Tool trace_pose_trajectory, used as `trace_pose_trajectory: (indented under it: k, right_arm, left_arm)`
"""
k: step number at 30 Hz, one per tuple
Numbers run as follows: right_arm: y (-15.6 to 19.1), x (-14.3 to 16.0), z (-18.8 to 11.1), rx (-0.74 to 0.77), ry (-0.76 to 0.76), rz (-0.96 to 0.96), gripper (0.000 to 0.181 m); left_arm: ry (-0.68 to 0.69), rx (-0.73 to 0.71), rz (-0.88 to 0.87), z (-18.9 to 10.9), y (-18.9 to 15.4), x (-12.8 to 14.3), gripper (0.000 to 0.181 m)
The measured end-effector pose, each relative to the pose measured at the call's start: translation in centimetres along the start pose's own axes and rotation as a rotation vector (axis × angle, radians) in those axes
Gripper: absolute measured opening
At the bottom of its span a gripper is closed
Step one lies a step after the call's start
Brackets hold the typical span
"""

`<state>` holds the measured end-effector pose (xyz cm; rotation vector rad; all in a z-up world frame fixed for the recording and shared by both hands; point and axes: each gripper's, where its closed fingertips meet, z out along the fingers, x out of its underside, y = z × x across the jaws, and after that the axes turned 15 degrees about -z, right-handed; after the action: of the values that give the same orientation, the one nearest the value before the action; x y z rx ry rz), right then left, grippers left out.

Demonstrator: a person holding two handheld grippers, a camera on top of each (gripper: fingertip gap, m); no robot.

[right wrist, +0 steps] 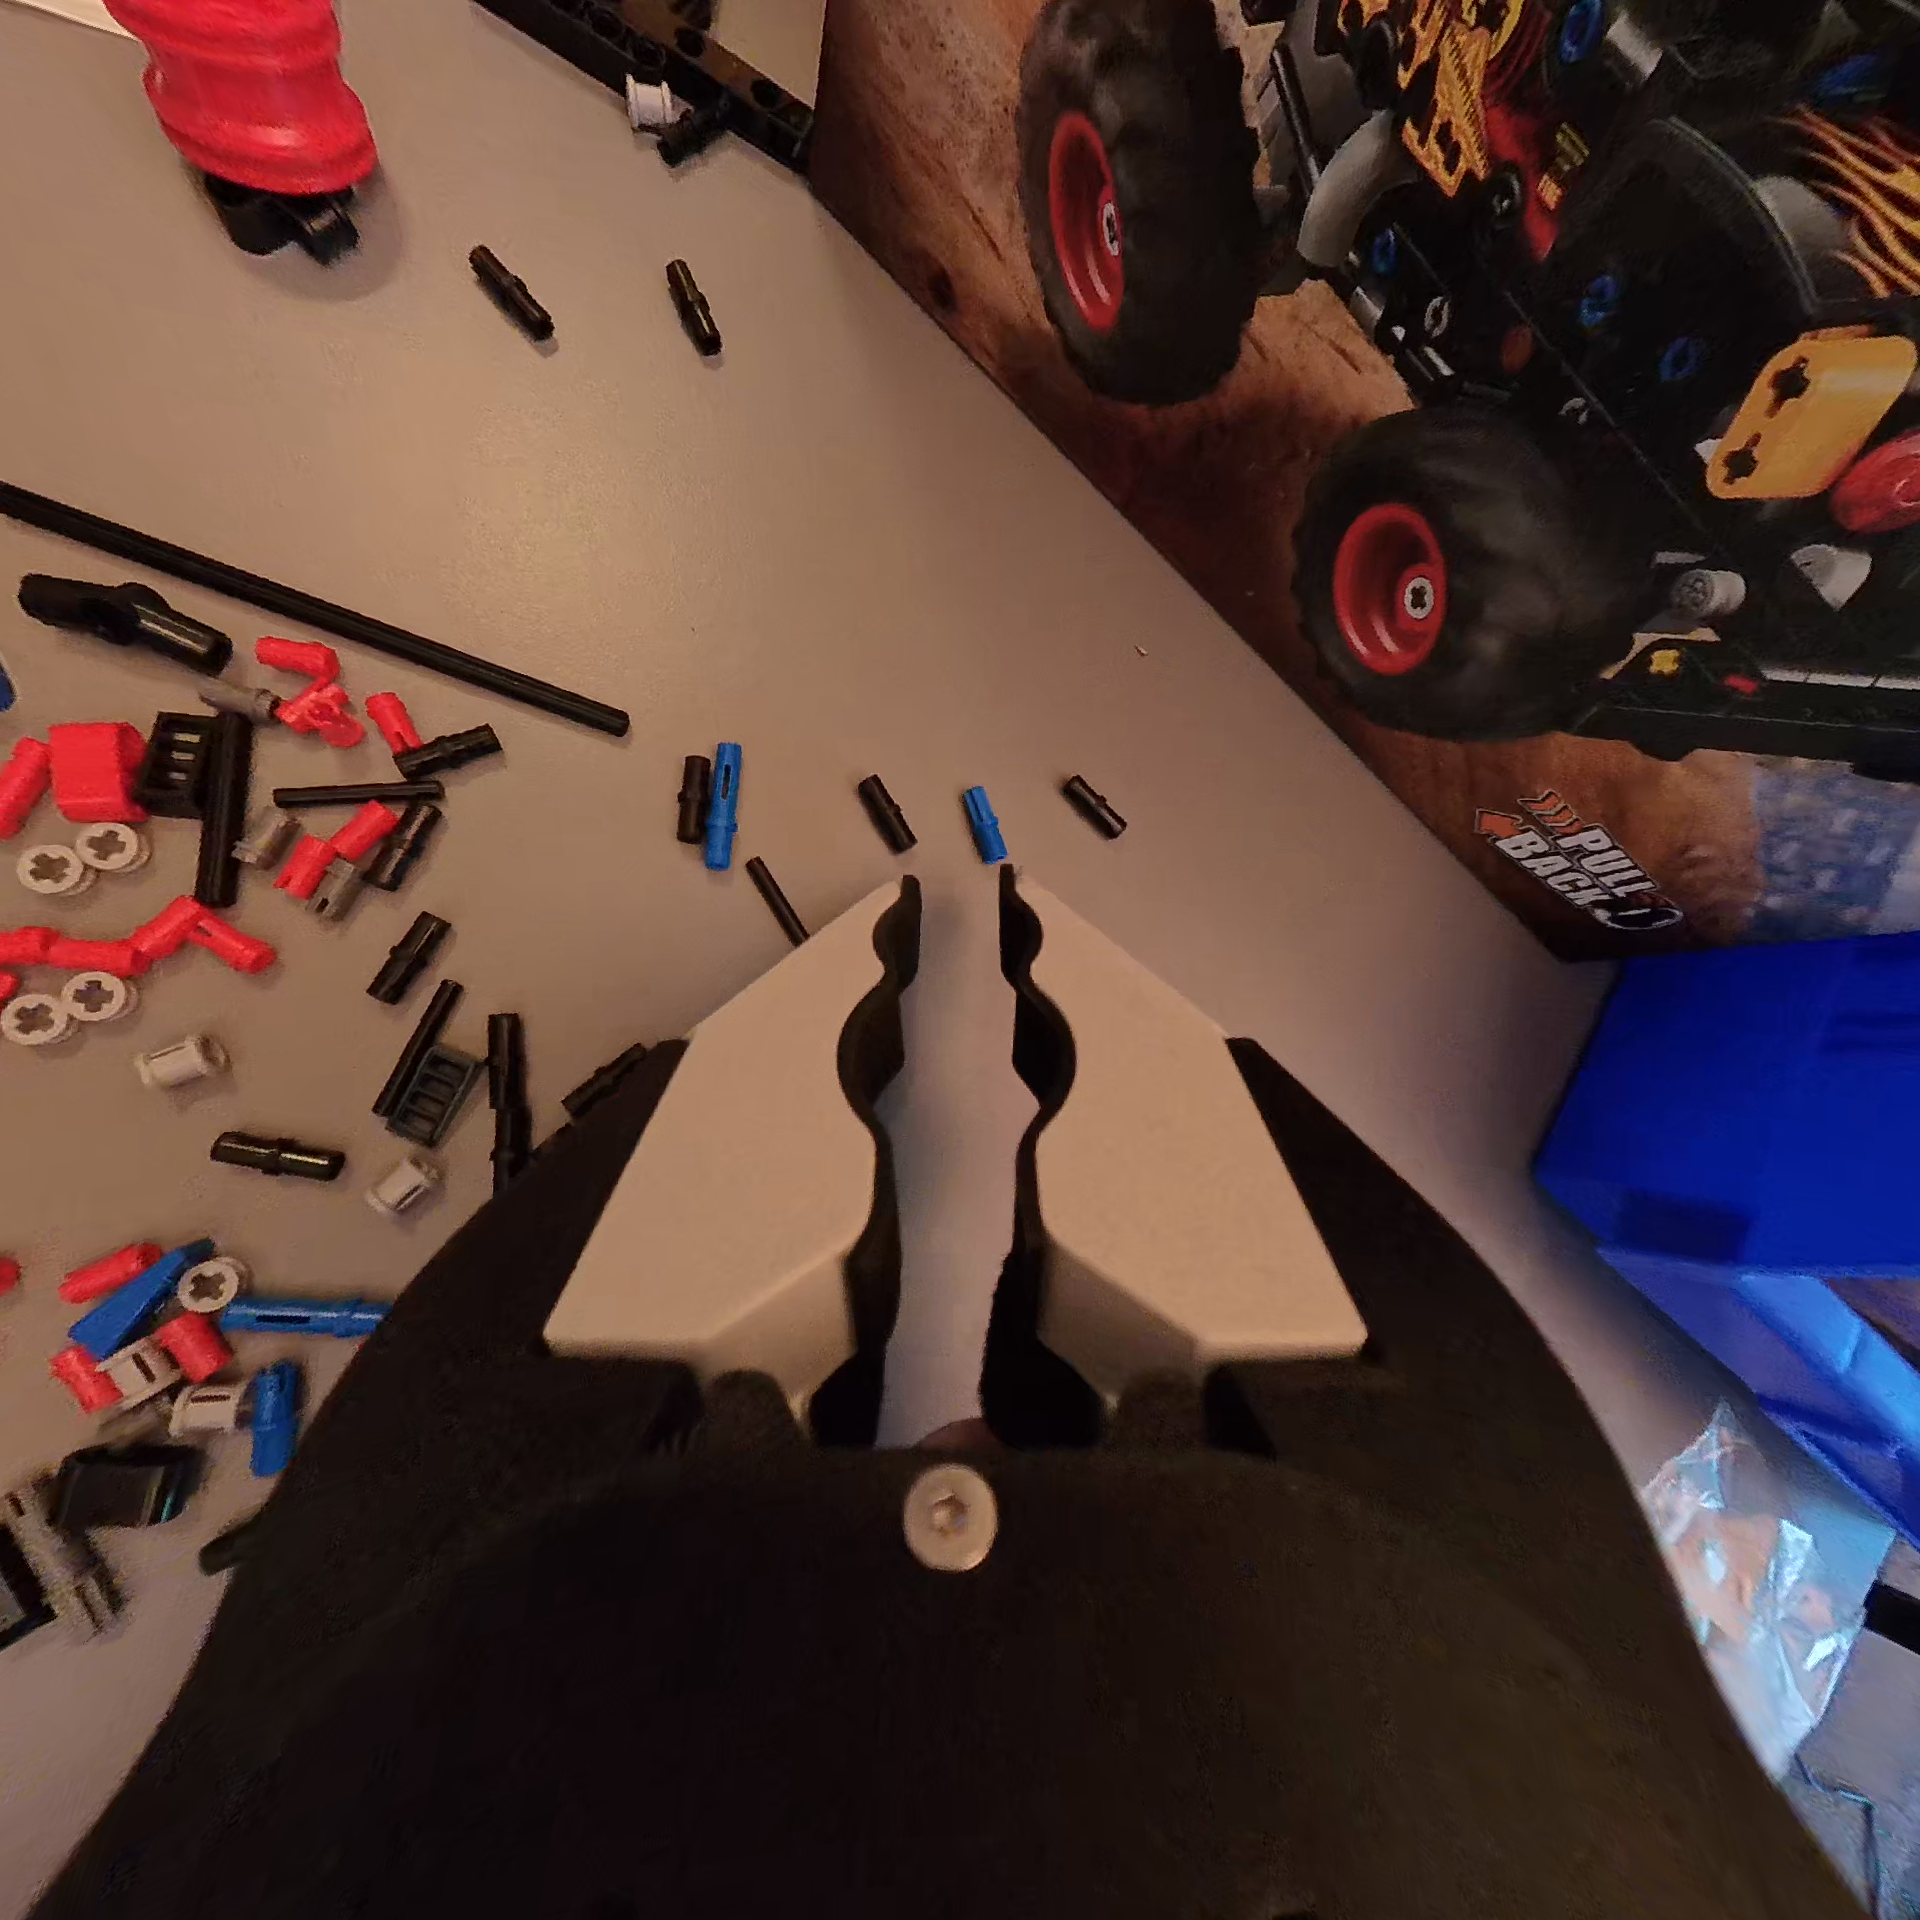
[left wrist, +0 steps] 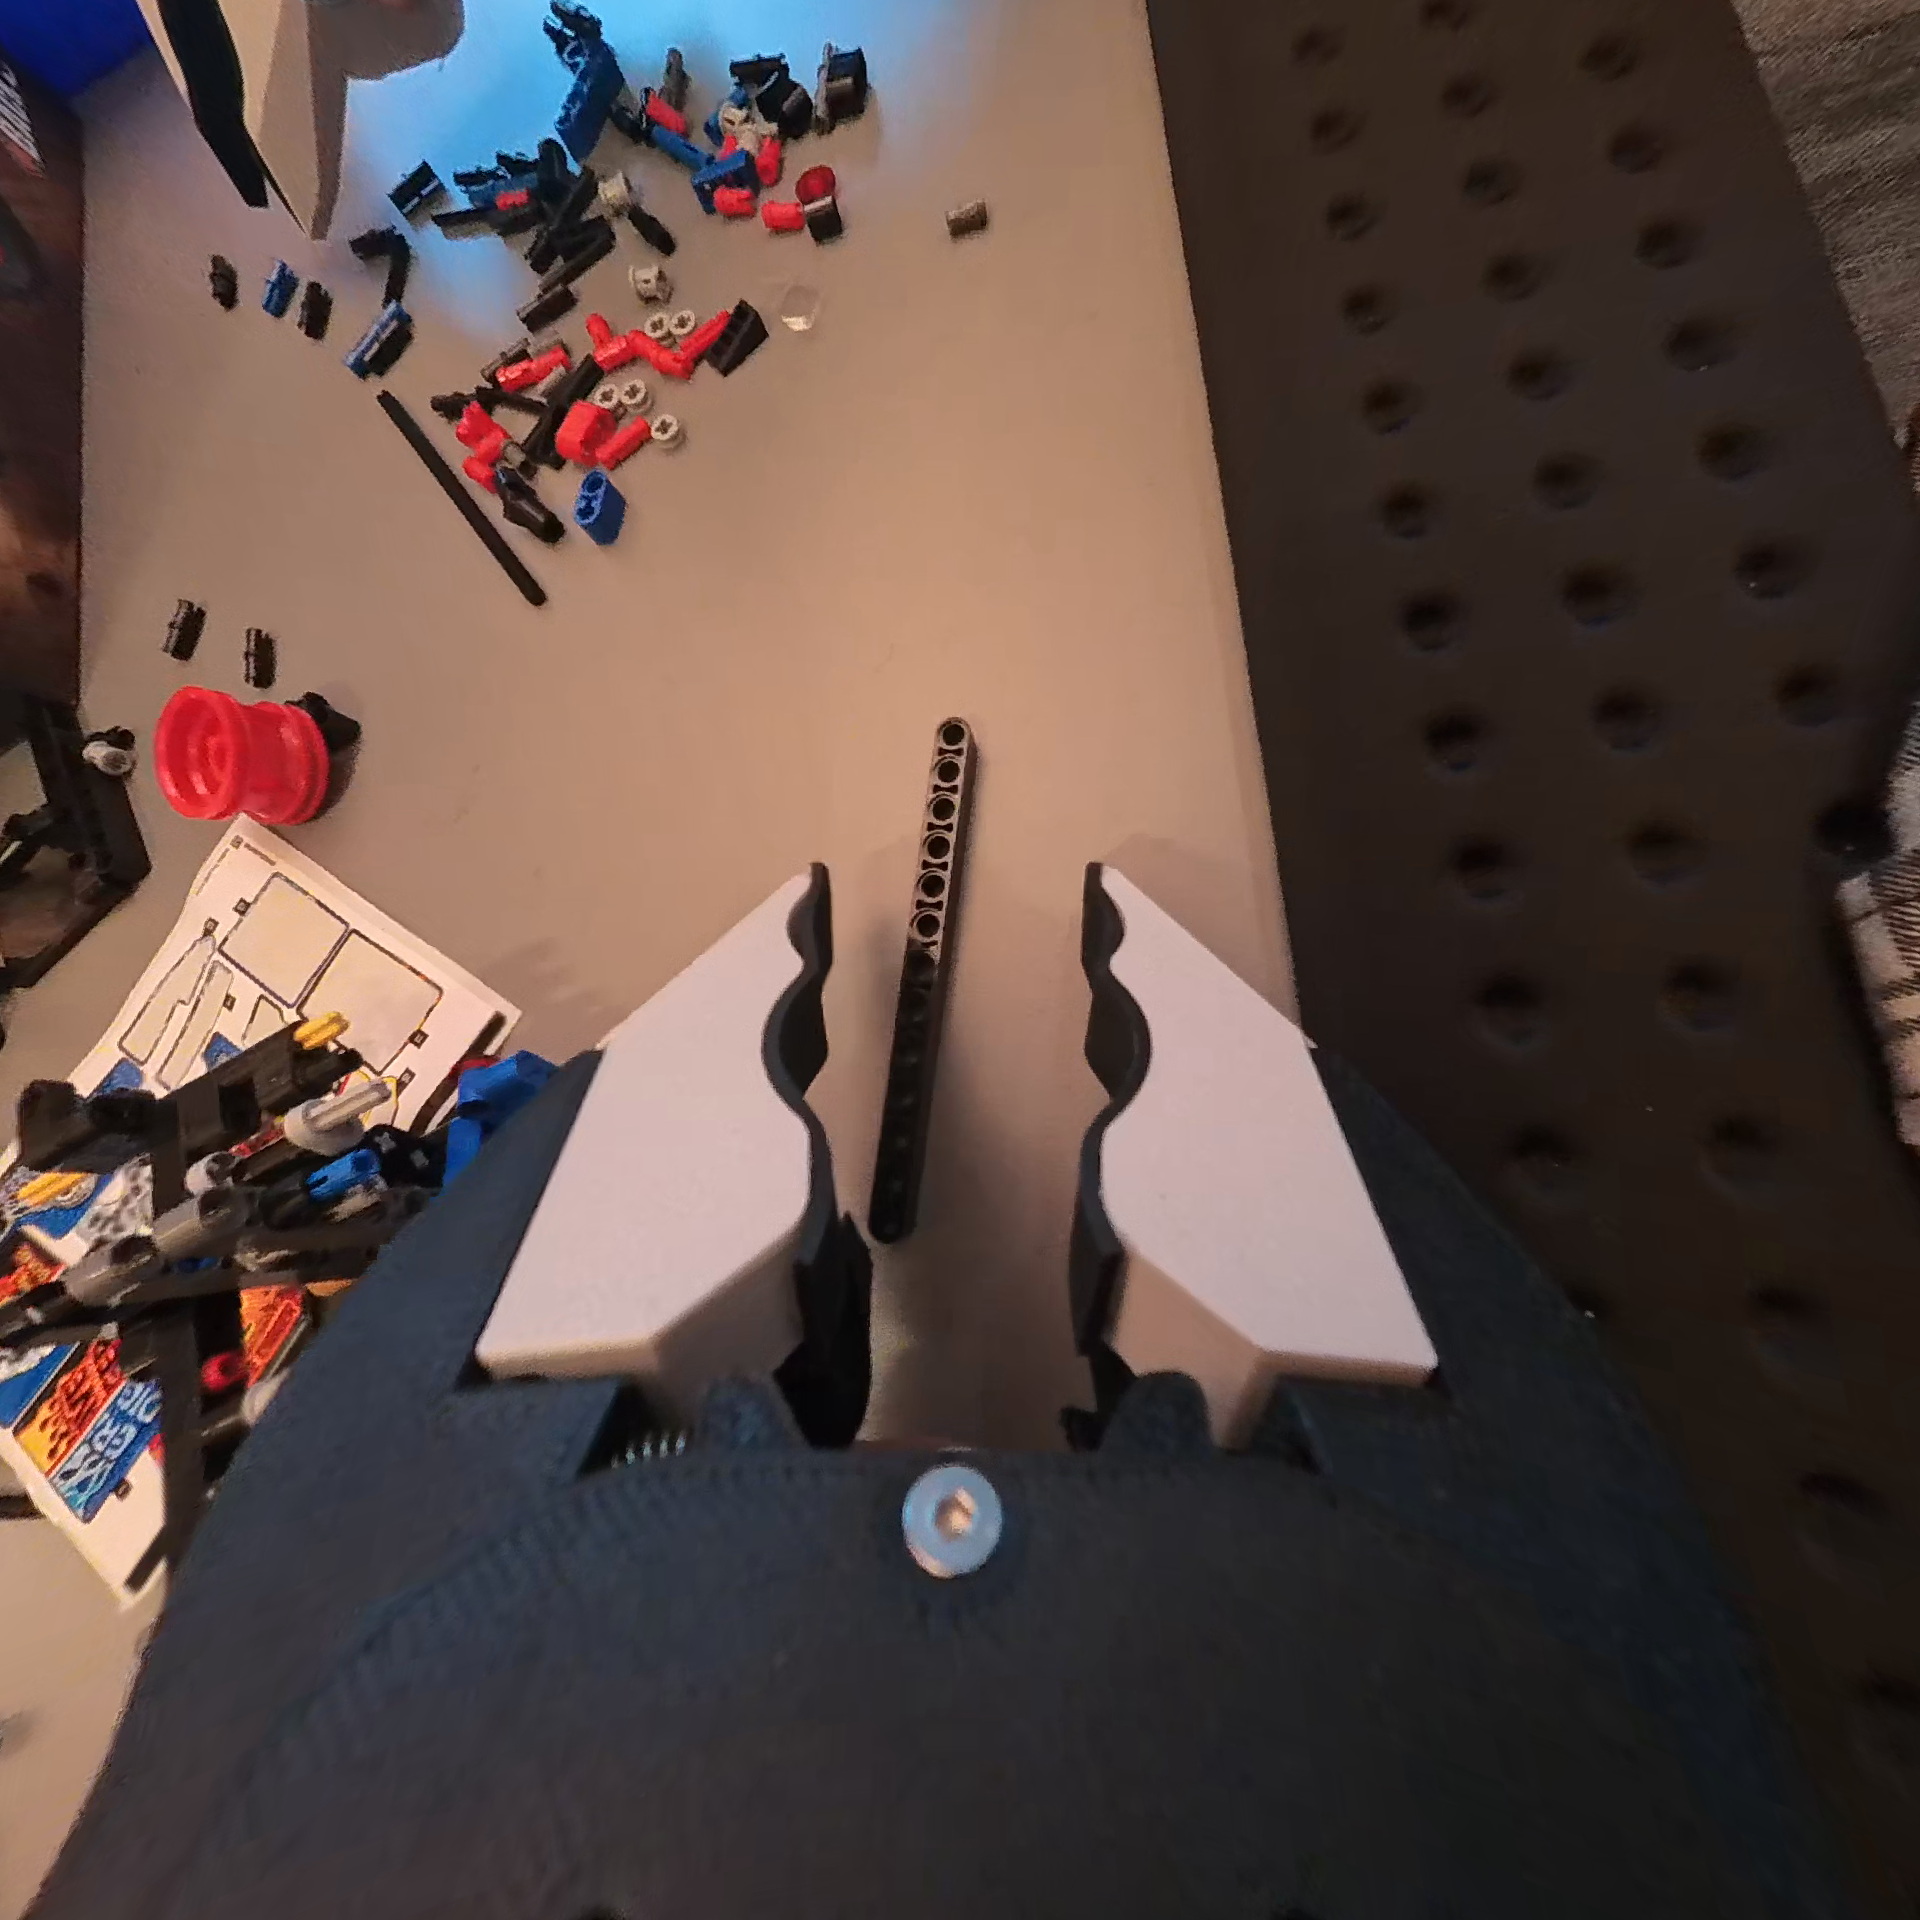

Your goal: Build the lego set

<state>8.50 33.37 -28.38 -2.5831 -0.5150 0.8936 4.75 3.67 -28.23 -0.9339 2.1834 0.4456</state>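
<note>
Black long beam (left wrist: 928,971) lies flat on the grey table (left wrist: 727,644), right between the spread fingers of the left gripper (left wrist: 956,883), touching neither. Loose parts pile (left wrist: 623,260) sits well beyond.

Right wrist view: right gripper (right wrist: 959,883) fingers slightly apart, holding nothing, a blue pin (right wrist: 984,824) just past the tips, set box (right wrist: 1455,416) beside.

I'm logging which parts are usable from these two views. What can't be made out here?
- Left wrist view: partly built model, cut off by the left edge and hidden behind the left gripper.
- Right wrist view: red wheel hub, cut by the top edge, blurred.
- Right wrist view: black pins hidden under the right gripper.
</note>
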Motion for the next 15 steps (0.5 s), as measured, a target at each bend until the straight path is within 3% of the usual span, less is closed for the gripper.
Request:
trace_pose_trajectory:
  k: [15]
  right_arm:
    - [-0.1, -0.7, 1.0, -0.083, -0.012, 0.023, 0.014]
  left_arm:
    - [0.005, -0.009, 0.005, 0.1, 0.4, 0.1, 0.047]
